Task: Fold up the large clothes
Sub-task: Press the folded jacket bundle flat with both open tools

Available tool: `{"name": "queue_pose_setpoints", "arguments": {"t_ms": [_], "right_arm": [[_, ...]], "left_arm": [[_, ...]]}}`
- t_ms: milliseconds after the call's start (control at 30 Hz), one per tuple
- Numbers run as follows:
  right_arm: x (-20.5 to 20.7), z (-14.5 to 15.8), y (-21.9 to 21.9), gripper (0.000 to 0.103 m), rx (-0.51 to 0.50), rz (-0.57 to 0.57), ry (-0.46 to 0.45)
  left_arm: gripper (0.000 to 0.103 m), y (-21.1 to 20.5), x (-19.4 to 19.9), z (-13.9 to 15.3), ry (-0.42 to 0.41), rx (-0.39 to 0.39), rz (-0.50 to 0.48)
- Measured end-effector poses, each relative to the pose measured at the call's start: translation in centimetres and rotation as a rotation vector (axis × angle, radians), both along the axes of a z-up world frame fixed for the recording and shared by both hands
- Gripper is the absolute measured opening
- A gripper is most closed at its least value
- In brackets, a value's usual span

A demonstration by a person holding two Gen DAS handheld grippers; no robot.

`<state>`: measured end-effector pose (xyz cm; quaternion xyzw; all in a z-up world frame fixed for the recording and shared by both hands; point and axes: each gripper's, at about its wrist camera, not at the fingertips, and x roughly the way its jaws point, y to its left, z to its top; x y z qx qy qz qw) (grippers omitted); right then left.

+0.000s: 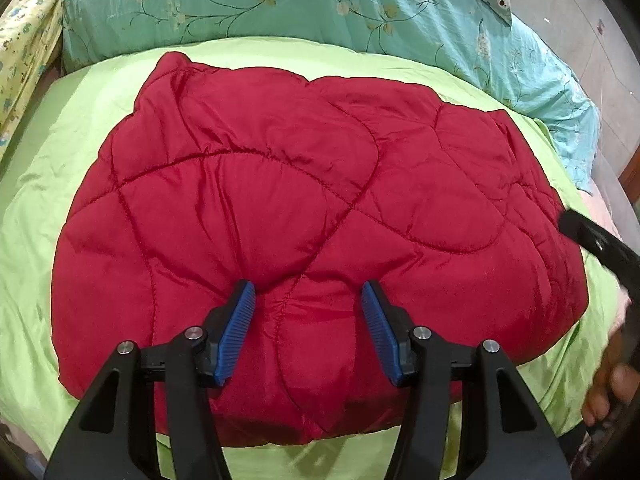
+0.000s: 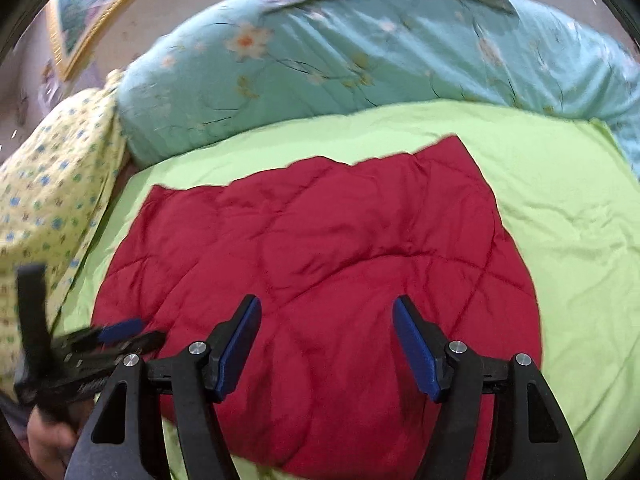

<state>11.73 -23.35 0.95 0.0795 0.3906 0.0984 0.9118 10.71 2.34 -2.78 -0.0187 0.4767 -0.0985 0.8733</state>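
Green bedsheet [image 1: 120, 92] covers the big bed, and a blue flowery blanket [image 1: 240, 4] is bunched up along the far side. Next to that sits a yellow spotted pillow [image 2: 48, 184]. On the middle of the sheet lies the red puffy quilt [image 1: 304, 200], folded into a fat bundle (its stitches make wavy lines). Over its near edge hangs the left gripper [image 1: 308, 300], fingers apart, nothing pinched between them. Beside it is the right gripper [image 2: 326, 316], its blue pads spread wide over the quilt and holding nothing.
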Motion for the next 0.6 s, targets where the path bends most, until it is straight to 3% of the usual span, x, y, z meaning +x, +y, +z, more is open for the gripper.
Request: {"name": "queue_pose_setpoints", "arguments": {"t_ms": [333, 600], "right_arm": [[-1.6, -3.0, 2.9, 0.076, -0.159, 0.033, 0.069], [-1.3, -5.0, 3.0, 0.079, -0.192, 0.018, 0.068]], "left_arm": [[0.056, -0.3, -0.4, -0.2, -0.018, 0.03, -0.005], [0.056, -0.6, -0.6, -0.5, -0.029, 0.051, -0.006]]}}
